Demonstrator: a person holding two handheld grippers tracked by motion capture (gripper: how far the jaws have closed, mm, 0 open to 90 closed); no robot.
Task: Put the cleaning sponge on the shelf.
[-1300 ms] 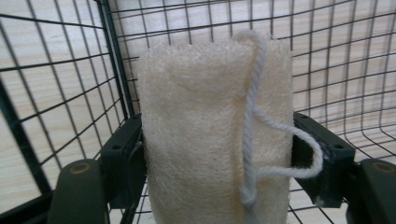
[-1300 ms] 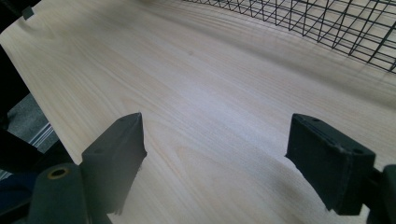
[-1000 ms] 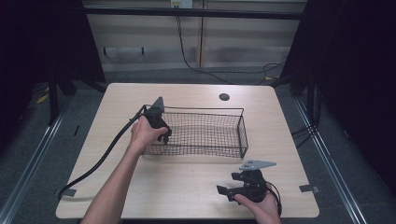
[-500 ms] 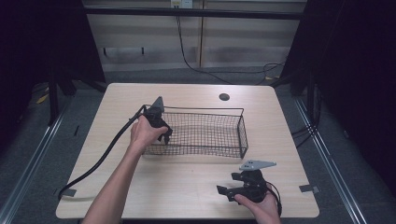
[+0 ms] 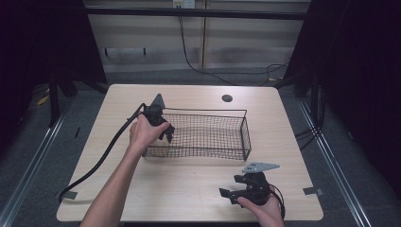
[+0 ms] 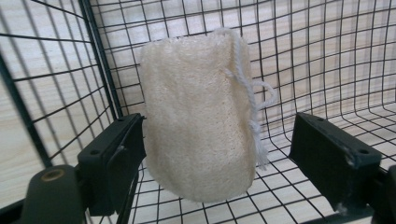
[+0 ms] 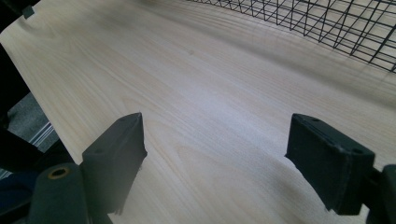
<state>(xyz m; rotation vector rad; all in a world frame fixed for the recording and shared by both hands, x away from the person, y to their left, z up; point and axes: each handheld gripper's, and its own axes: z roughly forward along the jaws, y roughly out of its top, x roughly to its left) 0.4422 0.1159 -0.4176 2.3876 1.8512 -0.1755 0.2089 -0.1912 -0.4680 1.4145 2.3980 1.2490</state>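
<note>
As it appeared in the left gripper view, the loofah pad (image 6: pixel 198 114) stood upright in a corner of the wire basket (image 5: pixel 208 135): judged light, soft, springy, best pinched across its flat middle, clear of the string loop (image 6: pixel 261 93). Left hand-held gripper (image 5: pixel 165 134) at the basket's 9 o'clock end, wrist bent down, jaws apart astride the pad, one touching. Right hand-held gripper (image 5: pixel 228 194) low on the tabletop (image 5: pixel 189 184) at 5 o'clock, jaws apart, empty.

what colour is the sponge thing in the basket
Cream, off-white loofah pad with a white string loop; clearest in the left gripper view.
</note>
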